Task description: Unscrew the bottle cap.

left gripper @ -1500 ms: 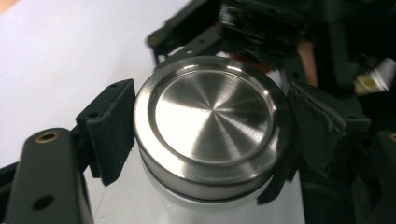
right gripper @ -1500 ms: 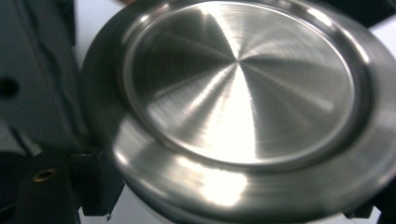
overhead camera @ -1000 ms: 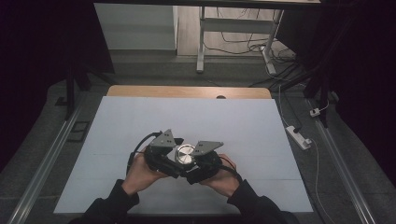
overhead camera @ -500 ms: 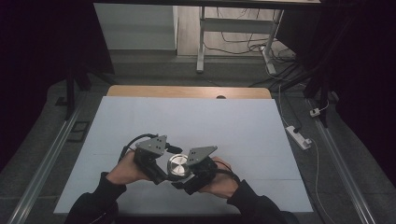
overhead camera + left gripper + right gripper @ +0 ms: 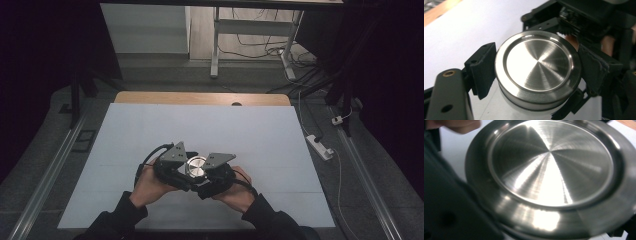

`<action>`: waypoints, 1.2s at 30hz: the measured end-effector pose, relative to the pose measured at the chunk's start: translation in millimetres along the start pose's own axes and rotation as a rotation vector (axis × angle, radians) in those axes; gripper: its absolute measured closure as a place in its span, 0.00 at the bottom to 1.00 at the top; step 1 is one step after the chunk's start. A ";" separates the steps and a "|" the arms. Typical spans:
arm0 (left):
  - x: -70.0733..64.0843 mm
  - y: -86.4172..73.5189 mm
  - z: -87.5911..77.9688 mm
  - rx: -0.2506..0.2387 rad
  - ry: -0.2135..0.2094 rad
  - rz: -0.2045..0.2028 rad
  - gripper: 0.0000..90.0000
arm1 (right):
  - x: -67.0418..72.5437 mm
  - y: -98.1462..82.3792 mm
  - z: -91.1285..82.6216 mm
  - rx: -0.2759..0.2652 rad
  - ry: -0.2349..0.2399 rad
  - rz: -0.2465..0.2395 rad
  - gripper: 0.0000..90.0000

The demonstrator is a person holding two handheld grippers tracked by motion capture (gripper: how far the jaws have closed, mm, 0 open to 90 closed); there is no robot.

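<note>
Brushed steel, the round lidded tin (image 5: 196, 166) sits between both grippers near the front of the white table (image 5: 250, 130). A second ago the left gripper (image 5: 186, 167) stood wide; its jaws have just been closing and now clamp the lid's rim, readying a twist-off. The right gripper (image 5: 205, 175) grips the tin below. The left gripper view shows the pads (image 5: 485, 67) touching the rim; the high view cannot.

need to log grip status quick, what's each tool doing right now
Left tool: shut on the round metal lid, jaws just closed onto its rim.
Right tool: shut, apparently gripping the container under the lid.
</note>
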State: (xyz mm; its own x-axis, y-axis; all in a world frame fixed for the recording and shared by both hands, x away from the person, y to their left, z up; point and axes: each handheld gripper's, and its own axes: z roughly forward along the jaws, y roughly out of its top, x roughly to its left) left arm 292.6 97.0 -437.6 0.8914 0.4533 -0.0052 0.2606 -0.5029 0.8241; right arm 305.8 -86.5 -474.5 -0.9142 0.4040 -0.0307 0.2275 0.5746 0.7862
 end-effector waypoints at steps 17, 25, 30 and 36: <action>20.5 -8.0 -19.2 0.007 -0.263 0.152 0.08 | 1.7 2.4 -4.6 -0.007 0.184 -0.068 0.16; 18.4 -10.1 -16.2 -0.005 -0.350 0.169 0.22 | 13.2 3.6 -2.0 0.012 0.223 -0.139 0.16; 15.4 -7.6 -15.3 -0.002 -0.280 0.144 0.22 | 11.7 4.0 -2.5 0.010 0.190 -0.123 0.16; 9.1 -2.8 -9.2 0.000 -0.151 0.069 0.23 | 4.7 3.5 -1.9 0.010 0.099 -0.047 0.16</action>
State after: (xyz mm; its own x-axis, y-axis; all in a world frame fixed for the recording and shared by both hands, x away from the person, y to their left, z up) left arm 296.6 109.3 -434.8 0.9526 0.3022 -0.0341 0.1973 -0.5288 0.8255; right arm 301.6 -83.9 -470.7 -0.9526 0.3043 -0.0060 0.1863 0.5986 0.7791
